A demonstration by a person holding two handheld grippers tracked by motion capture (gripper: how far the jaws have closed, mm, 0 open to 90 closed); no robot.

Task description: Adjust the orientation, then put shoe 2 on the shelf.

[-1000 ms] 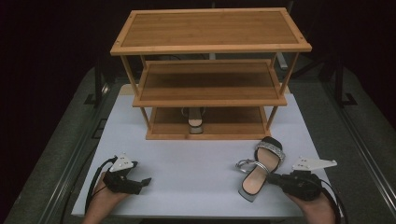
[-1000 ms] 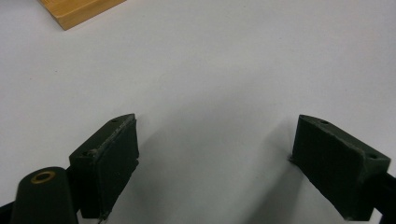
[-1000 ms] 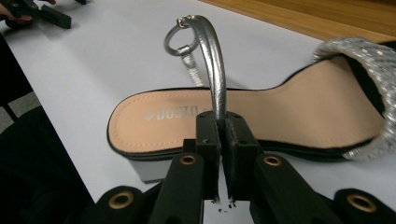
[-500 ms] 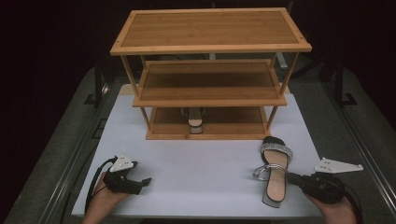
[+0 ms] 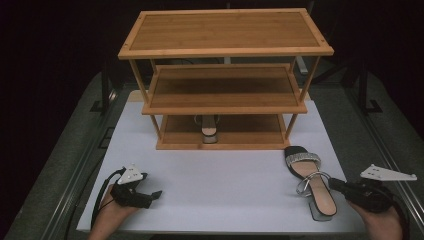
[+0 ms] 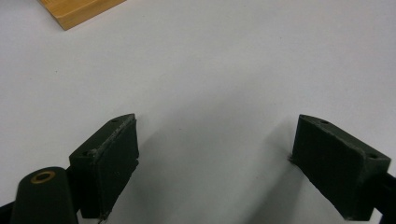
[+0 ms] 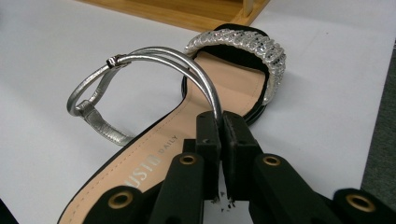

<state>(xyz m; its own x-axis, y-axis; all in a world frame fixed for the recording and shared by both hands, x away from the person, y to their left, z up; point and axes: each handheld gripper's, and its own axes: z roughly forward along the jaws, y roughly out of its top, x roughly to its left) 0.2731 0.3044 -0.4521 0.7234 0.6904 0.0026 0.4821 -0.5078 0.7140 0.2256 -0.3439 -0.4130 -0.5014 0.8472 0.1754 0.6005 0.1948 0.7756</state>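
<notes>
A black sandal [image 5: 312, 180] with a tan insole, a sparkly toe band and a silver ankle strap lies on the white table at the front right, toe toward the rack. My right gripper [image 5: 336, 185] is shut on that silver strap [image 7: 205, 88] beside the heel. The sandal [image 7: 219, 93] lies under its closed jaws. A matching sandal [image 5: 209, 127] stands on the bottom shelf of the wooden rack [image 5: 225, 80]. My left gripper [image 5: 155, 194] rests open at the front left, and the open left gripper [image 6: 215, 154] has only bare table between its pads.
The three-tier bamboo rack stands at the back of the white table [image 5: 220, 175]; a corner of its base [image 6: 77, 11] is at the top left of the left gripper view. Its middle and top shelves are bare. Dark floor and metal rails flank the table.
My right gripper has dragged the sandal by its strap to the right and swung it round, so its toe now faces the rack. The left gripper has stayed put.
</notes>
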